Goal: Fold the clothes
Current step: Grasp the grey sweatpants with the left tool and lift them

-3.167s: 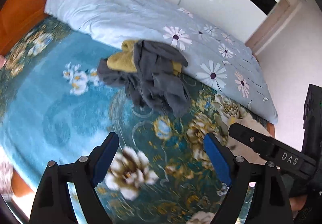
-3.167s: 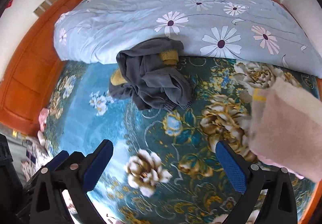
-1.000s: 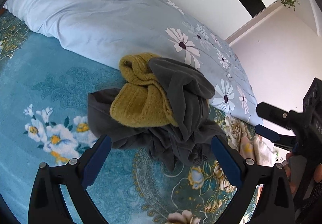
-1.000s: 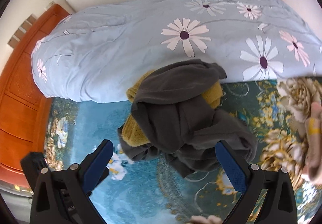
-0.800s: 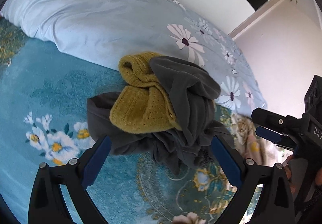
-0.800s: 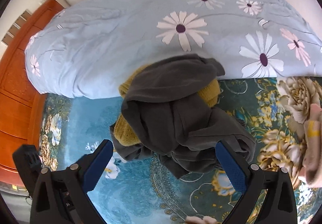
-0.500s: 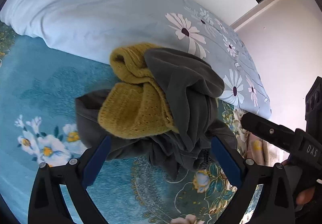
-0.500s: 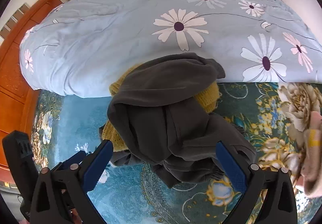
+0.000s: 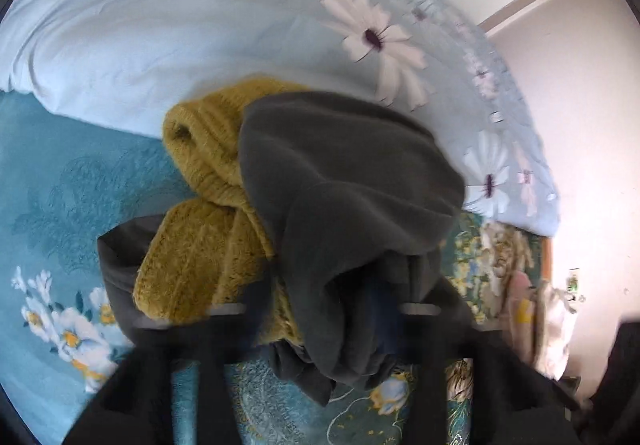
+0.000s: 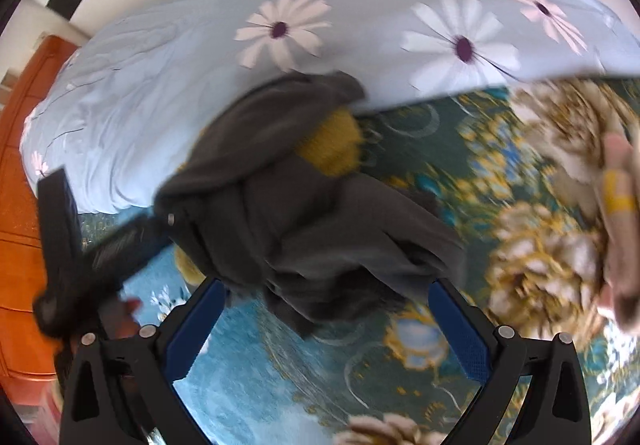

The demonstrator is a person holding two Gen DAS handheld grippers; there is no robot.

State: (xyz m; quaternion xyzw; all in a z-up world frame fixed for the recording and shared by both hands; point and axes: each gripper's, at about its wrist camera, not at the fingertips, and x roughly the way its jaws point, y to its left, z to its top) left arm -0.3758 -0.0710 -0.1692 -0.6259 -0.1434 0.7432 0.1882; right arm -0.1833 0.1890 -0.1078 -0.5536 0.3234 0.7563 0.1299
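Both grippers have closed in on the clothes pile since the earlier frames, where it lay well ahead of them; it now fills the middle of each view. Left gripper [image 9: 320,329]: heavily blurred, its jaws have just been closing, with the near fold of the grey garment [image 9: 344,205] between them; whether the pads already press on the cloth cannot be told, though they appear to sit at its lower edge. Right gripper [image 10: 326,325]: jaws wide apart, holding nothing, poised just short of the grey garment's near hem. Pile: the grey garment lies draped over and tangled with a yellow knit [image 9: 200,237], both resting on the teal floral bedspread [image 9: 60,205], against the near edge of the pale blue daisy duvet [image 9: 140,25]. A beige item [image 10: 620,205] lies well apart at the right edge of the bed. Judged risks: because the two garments are interlocked, a pull on the grey cloth is likely to drag the knit along, so that neither can be spread flat for folding; a pinch that takes only a thin fold may slip under the weight of the bundle; and a bite that goes too deep could catch the bedspread as well.
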